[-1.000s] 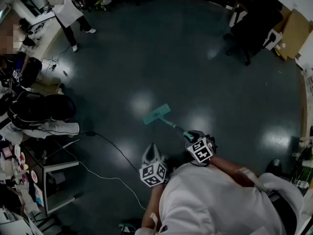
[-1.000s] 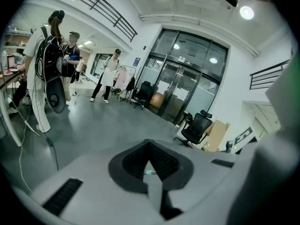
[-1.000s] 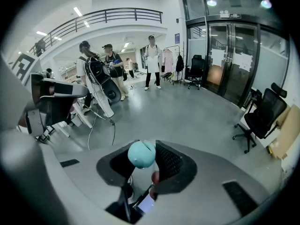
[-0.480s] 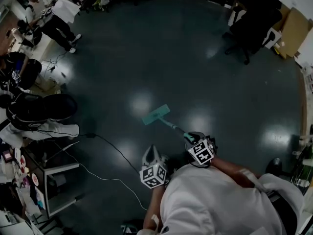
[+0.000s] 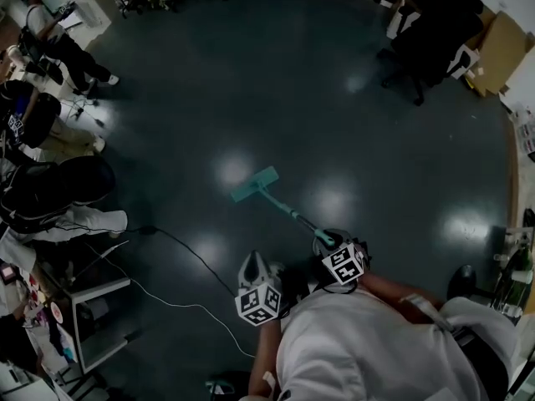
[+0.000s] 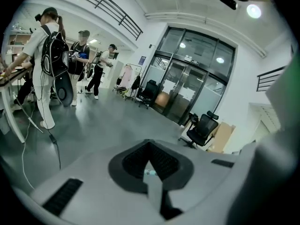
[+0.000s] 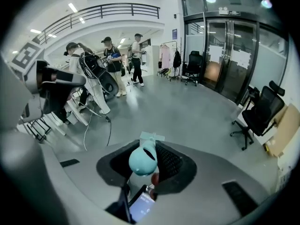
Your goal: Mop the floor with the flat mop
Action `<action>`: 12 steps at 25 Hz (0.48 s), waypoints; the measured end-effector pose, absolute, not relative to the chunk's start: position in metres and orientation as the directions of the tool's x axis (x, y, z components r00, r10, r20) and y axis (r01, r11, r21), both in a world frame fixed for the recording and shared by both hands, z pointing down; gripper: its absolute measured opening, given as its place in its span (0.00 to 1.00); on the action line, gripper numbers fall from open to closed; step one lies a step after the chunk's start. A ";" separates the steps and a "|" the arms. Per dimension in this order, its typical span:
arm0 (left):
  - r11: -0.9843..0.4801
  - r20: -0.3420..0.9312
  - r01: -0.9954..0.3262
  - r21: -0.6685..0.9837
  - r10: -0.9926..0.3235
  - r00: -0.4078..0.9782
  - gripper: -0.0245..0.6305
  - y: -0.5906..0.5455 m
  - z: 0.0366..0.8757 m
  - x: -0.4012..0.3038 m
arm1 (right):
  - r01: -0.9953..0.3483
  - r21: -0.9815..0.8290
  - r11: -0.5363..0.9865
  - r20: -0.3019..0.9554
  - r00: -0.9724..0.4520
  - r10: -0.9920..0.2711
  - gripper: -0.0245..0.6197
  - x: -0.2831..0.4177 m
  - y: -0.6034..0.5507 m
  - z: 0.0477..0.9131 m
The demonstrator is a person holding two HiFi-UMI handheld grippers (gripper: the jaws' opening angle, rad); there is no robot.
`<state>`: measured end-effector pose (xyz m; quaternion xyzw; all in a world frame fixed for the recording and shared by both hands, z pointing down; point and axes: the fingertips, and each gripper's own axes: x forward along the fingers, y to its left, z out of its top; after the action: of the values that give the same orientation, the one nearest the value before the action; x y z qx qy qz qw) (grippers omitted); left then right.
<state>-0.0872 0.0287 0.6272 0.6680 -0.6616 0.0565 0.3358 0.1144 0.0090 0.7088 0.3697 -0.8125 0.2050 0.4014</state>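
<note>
The flat mop has a teal head (image 5: 255, 184) lying flat on the dark floor, ahead of me. Its thin handle (image 5: 288, 211) slants back to my right gripper (image 5: 328, 242). In the right gripper view the handle's rounded teal end (image 7: 143, 159) sits between the dark pads, and the right gripper (image 7: 145, 165) is shut on it; the mop head (image 7: 151, 137) shows just past it. My left gripper (image 5: 253, 263) hangs to the left of the handle, apart from it. In its own view the left gripper (image 6: 150, 165) is shut with nothing held.
A black cable (image 5: 188, 253) snakes across the floor at left. Desks, bags and seated people (image 5: 50, 190) crowd the left side, and another person (image 5: 67, 48) stands at top left. Office chairs (image 5: 435, 36) and cardboard (image 5: 501, 53) stand at top right.
The mop head has slid a little away and to the left. The person at the top left has walked further left. My left gripper has barely moved.
</note>
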 end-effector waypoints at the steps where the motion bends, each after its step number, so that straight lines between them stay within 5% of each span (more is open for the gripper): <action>1: 0.100 0.518 -0.922 0.374 -0.847 0.118 0.04 0.024 0.626 -0.087 | -0.760 -0.026 0.649 0.801 -0.405 -0.442 0.21 0.109 -0.002 0.717; 12: 0.136 0.504 -0.928 0.347 -0.862 0.062 0.04 0.002 0.609 -0.122 | -0.726 0.051 0.686 0.754 -0.422 -0.503 0.21 -0.039 -0.180 0.767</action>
<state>-0.1219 0.0022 0.6095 0.6553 -0.6828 0.0521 0.3188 -0.0390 -0.1800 0.7668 0.3698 -0.8309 0.1432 0.3903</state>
